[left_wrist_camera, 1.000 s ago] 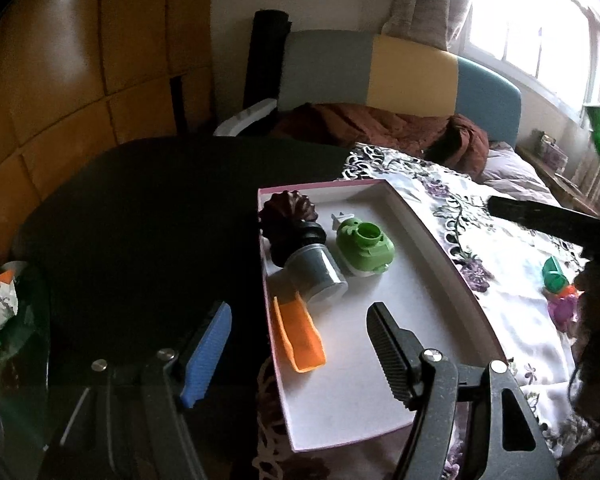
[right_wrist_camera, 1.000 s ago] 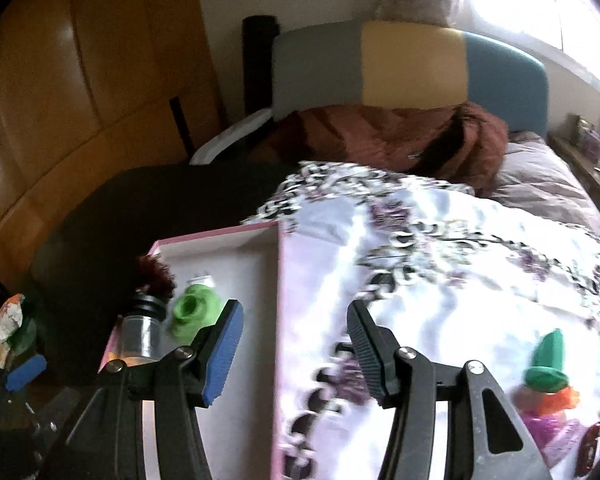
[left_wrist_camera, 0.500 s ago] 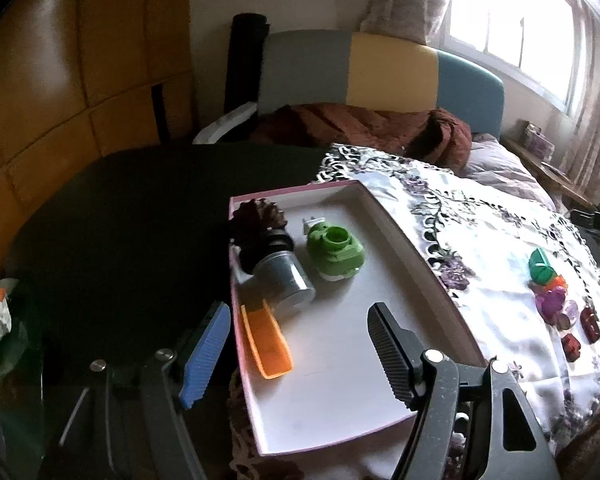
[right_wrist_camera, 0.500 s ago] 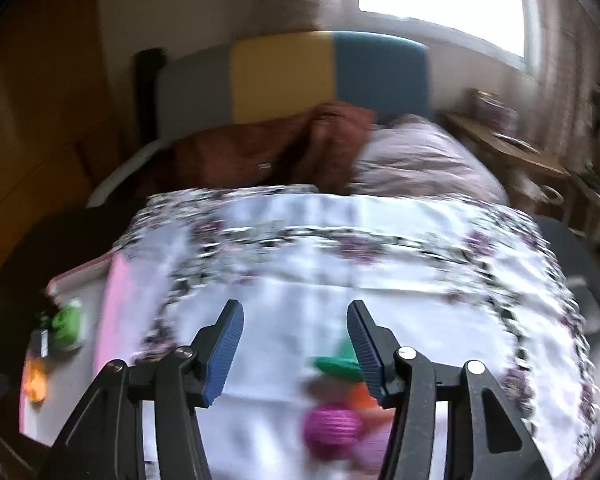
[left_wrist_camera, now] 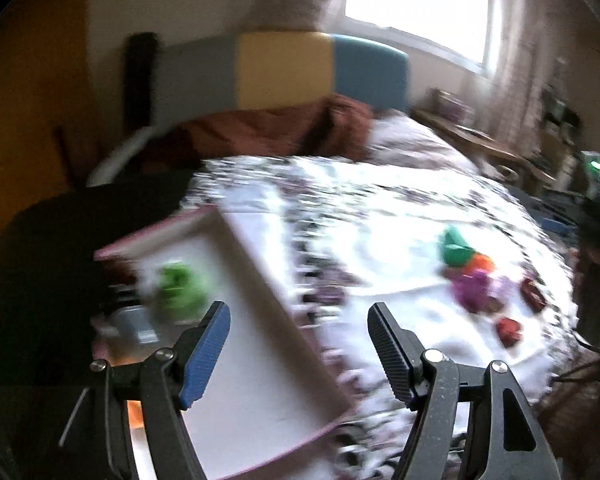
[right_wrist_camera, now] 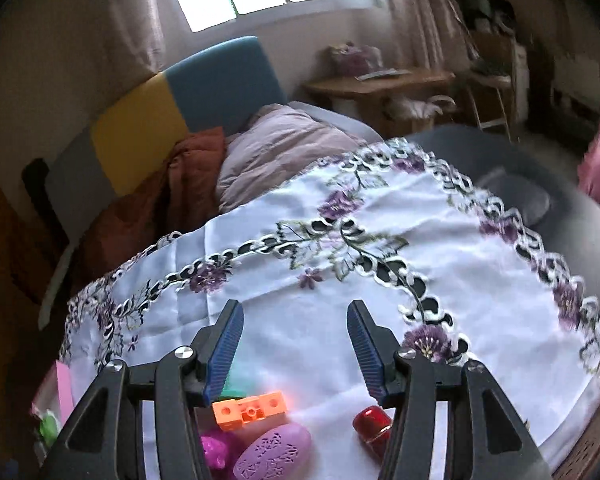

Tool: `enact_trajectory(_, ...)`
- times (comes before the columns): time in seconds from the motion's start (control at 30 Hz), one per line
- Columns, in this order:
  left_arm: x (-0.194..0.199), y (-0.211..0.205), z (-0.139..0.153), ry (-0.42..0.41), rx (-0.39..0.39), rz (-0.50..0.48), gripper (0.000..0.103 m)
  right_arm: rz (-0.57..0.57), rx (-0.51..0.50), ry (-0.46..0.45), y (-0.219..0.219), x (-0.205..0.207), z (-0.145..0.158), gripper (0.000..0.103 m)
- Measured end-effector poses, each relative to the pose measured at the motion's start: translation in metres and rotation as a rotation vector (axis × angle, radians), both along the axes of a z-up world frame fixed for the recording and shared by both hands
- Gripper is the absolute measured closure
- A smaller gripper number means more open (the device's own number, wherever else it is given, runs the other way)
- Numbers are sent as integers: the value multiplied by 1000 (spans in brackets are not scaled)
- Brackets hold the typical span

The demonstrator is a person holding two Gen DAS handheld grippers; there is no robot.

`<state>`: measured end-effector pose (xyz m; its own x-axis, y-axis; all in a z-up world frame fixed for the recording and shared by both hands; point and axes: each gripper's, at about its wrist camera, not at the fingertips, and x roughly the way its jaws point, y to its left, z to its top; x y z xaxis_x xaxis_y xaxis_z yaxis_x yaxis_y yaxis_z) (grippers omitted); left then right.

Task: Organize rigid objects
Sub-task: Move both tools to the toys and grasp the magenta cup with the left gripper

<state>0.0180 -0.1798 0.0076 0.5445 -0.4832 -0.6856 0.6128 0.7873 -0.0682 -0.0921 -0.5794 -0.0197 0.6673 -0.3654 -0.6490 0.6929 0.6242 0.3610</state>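
Observation:
My left gripper [left_wrist_camera: 297, 314] is open and empty, over the right rim of the white tray [left_wrist_camera: 260, 360]. The tray holds a blurred green piece [left_wrist_camera: 178, 292] and a grey cup [left_wrist_camera: 134, 322]. To the right on the flowered tablecloth [left_wrist_camera: 380, 240] lies a cluster of small toys: green [left_wrist_camera: 454, 248], orange [left_wrist_camera: 482, 264], magenta [left_wrist_camera: 472, 288] and red [left_wrist_camera: 508, 330]. My right gripper [right_wrist_camera: 294, 312] is open above that cluster. Just below its fingers lie an orange brick [right_wrist_camera: 250, 406], a purple egg [right_wrist_camera: 274, 454] and a red piece [right_wrist_camera: 374, 426]. Nothing is between its pads.
The tablecloth [right_wrist_camera: 340, 280] covers a dark round table [right_wrist_camera: 560, 208]. Behind it stands a bed with a colour-block headboard [right_wrist_camera: 172, 112], a brown blanket [right_wrist_camera: 160, 200] and a pillow [right_wrist_camera: 284, 148]. A wooden side table [right_wrist_camera: 380, 80] stands by the window.
Both views have swung to the right. The left gripper has moved from over the tray's middle to its right rim. The right gripper has crossed the cloth to the toy cluster and rolled.

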Motion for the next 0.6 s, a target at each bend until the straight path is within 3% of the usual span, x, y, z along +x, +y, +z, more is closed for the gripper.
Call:
enact_trajectory(0.1, -5, -38, -10, 52, -2, -108, 32, 2, 24, -2, -1, 0, -3, 48)
enact_trajectory(0.3, -20, -110, -31, 128, 15, -279, 53, -23, 82, -16, -7, -6, -10, 48)
enact_trajectory(0.6, -26, -185, -56, 174, 48, -373, 53, -106, 184, -73, -26, -24, -16, 48)
